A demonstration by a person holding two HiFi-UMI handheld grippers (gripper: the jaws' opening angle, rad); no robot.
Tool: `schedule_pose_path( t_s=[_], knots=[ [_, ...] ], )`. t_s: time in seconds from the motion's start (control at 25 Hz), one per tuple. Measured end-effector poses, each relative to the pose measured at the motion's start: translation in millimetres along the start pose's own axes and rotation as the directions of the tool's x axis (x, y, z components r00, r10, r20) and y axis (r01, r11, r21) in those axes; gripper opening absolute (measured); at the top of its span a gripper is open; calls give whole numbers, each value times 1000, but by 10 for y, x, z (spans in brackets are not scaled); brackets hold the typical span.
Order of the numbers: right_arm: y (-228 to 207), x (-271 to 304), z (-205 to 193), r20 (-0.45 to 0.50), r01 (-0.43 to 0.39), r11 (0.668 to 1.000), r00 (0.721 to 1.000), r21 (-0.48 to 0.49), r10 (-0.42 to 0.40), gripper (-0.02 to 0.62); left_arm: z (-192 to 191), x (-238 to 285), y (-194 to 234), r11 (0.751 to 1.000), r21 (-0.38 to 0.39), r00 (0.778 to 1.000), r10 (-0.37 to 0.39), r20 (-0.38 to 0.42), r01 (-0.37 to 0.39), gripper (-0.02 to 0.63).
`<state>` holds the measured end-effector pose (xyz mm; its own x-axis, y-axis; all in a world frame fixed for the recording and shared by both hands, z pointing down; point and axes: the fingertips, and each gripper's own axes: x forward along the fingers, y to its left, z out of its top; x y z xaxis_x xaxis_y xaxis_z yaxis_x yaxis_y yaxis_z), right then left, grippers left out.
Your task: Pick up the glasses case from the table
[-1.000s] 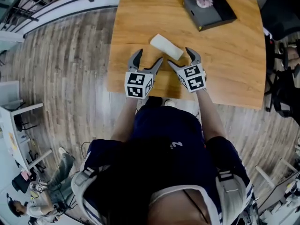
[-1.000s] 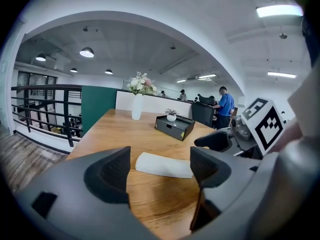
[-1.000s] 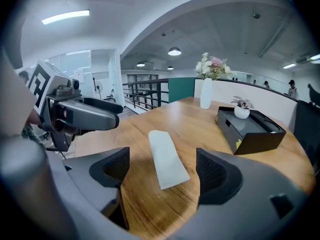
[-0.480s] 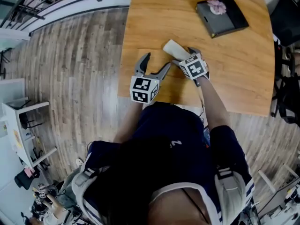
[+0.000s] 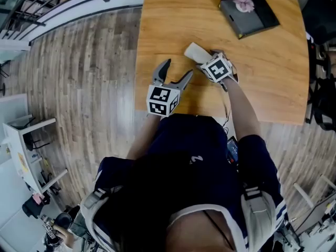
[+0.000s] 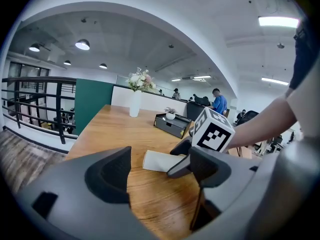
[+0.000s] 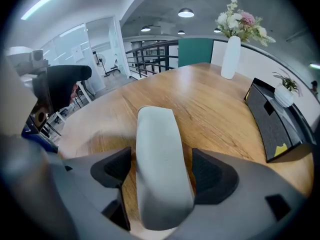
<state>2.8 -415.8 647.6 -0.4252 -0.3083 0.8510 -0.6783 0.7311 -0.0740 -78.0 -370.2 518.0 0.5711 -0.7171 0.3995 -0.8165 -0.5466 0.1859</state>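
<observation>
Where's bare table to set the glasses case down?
Bare wood lies between the glasses case and the table's left edge, and right of the right gripper, nearer than the black box. Crowded between the left gripper and the case.

I see a wooden surface (image 5: 173, 25) with rounded corners. A white glasses case (image 5: 194, 51) lies flat near its middle. A black box (image 5: 254, 17) sits at the far right, and a white vase (image 7: 230, 56) of flowers stands at the far edge.
</observation>
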Motion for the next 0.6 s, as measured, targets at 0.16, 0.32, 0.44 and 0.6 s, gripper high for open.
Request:
schedule_pose_path(
  t_s=[0.16,0.32,0.44,0.6],
  knots=[
    [25,-10,-11,-48,-2,1000,999,-4,2,307,-19,-11,10,1000,4,1000,-22,-3,22,356],
    [42,4,-46,-55,10,1000,998,-10,-10,302,-19,-20,62,1000,11,1000,-27,1,27,356],
    [41,-6,-31,-43,10,1000,999,-16,-10,301,-14,-45,110,1000,14,1000,-22,6,22,356],
    [56,-58,-16,-20,58,996,998,-73,-60,301,-25,-110,175,1000,12,1000,-12,9,12,356]
  ],
)
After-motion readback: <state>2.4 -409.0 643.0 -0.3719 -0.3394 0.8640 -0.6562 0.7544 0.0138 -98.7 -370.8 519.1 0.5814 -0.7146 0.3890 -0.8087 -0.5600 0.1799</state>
